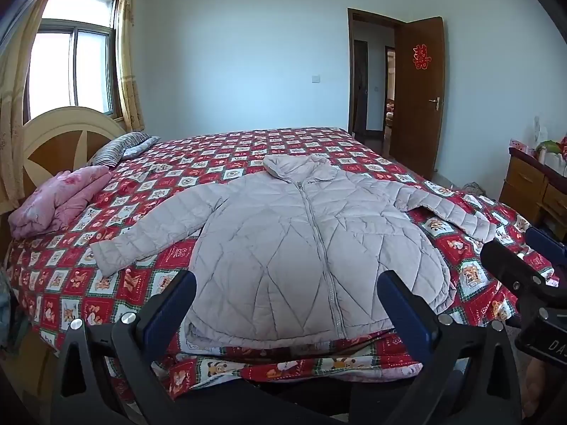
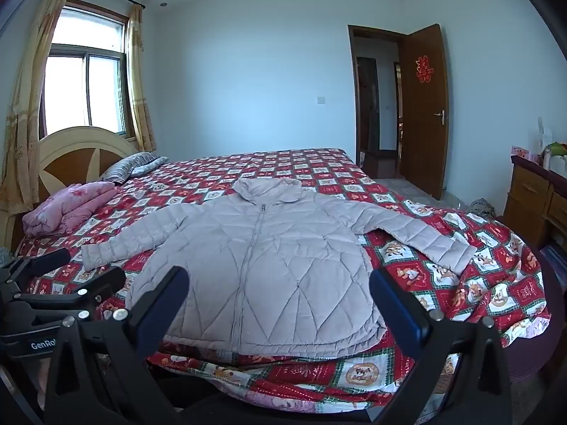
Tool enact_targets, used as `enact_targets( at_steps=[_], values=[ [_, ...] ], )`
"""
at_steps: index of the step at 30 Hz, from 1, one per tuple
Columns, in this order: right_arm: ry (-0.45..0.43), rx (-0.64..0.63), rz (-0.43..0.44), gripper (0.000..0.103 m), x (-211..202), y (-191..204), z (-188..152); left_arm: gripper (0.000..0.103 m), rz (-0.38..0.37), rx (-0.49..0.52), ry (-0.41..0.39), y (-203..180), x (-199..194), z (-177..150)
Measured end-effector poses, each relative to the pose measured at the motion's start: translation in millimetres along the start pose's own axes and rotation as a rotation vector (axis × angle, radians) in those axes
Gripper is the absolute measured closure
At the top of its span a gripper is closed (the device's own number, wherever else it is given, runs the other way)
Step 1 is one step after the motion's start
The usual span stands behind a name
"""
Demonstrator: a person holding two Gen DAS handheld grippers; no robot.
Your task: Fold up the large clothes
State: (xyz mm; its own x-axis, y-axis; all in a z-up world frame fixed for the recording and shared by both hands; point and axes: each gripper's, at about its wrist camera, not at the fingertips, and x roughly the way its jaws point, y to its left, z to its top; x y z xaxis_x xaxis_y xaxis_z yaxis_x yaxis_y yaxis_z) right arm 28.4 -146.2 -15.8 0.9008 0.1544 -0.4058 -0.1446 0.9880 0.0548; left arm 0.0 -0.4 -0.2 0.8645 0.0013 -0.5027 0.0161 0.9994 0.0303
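The pale quilted puffer jacket (image 1: 312,248) lies flat and zipped on the red patterned bedspread (image 1: 219,148), its long axis running from the hem at the near bed edge to the collar at the far side, with both sleeves spread left and right. Both hand-held grippers hover just short of the hem, jaws wide and empty: the left hand-held gripper (image 1: 287,294) faces the hem's left half and is nearer the left sleeve (image 1: 141,237), while the right hand-held gripper (image 2: 280,290) is nearer the right sleeve (image 2: 425,233).

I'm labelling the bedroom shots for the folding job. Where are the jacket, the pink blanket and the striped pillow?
jacket (image 1: 283,233): left wrist view, on the chest beside the zip.
pink blanket (image 1: 60,202): left wrist view, middle of the folded bundle.
striped pillow (image 2: 122,170): right wrist view, on its striped top.
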Motion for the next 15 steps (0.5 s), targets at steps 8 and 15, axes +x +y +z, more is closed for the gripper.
enact_targets(
  at_steps=[8,15],
  values=[
    [0.007,-0.005,-0.002,0.000,0,-1,2,0.001,0.005,0.001,0.005,-10,0,3],
    [0.009,-0.003,0.000,0.000,0,-2,3,0.001,0.073,-0.096,-0.039,13,-2,1]
  ],
)
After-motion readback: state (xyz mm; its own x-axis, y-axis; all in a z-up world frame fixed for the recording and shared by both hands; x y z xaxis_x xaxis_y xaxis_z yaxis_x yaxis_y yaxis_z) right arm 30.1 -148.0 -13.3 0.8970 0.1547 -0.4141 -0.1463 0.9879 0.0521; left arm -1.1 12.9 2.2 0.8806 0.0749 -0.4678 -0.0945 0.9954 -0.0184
